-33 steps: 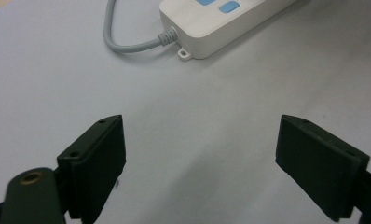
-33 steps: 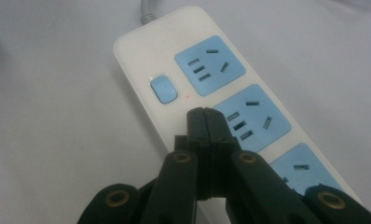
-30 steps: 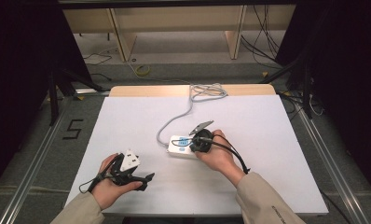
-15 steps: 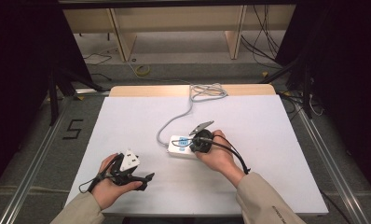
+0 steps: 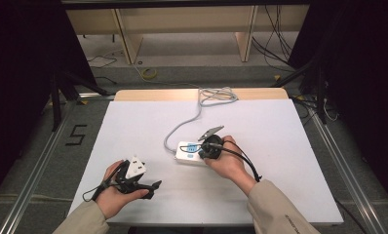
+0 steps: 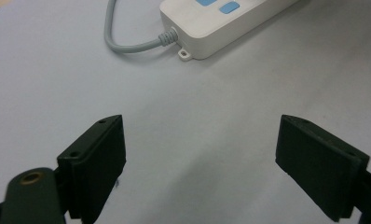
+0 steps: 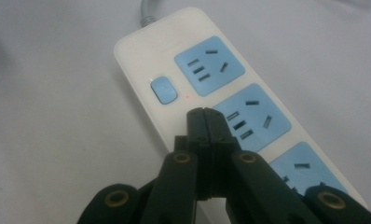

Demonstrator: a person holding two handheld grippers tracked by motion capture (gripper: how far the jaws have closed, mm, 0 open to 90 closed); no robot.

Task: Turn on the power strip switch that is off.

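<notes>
A white power strip (image 5: 188, 153) with blue sockets lies near the middle of the white table, its grey cord (image 5: 182, 127) running to the far edge. In the right gripper view the strip (image 7: 141, 60) has a blue switch (image 7: 164, 89) and a small red light beside it. My right gripper (image 7: 205, 113) is shut with nothing between its jaws, its tips hovering just short of the switch, over the strip's near edge. My left gripper (image 6: 200, 140) stands open above bare table at the front left (image 5: 150, 186), with the strip's cord end (image 6: 193, 28) ahead of it.
The cord's slack lies coiled (image 5: 216, 94) at the table's far edge. Wooden shelving (image 5: 182, 24) and loose cables stand on the floor beyond. Metal rails (image 5: 31, 175) run along both sides of the table (image 5: 289, 136).
</notes>
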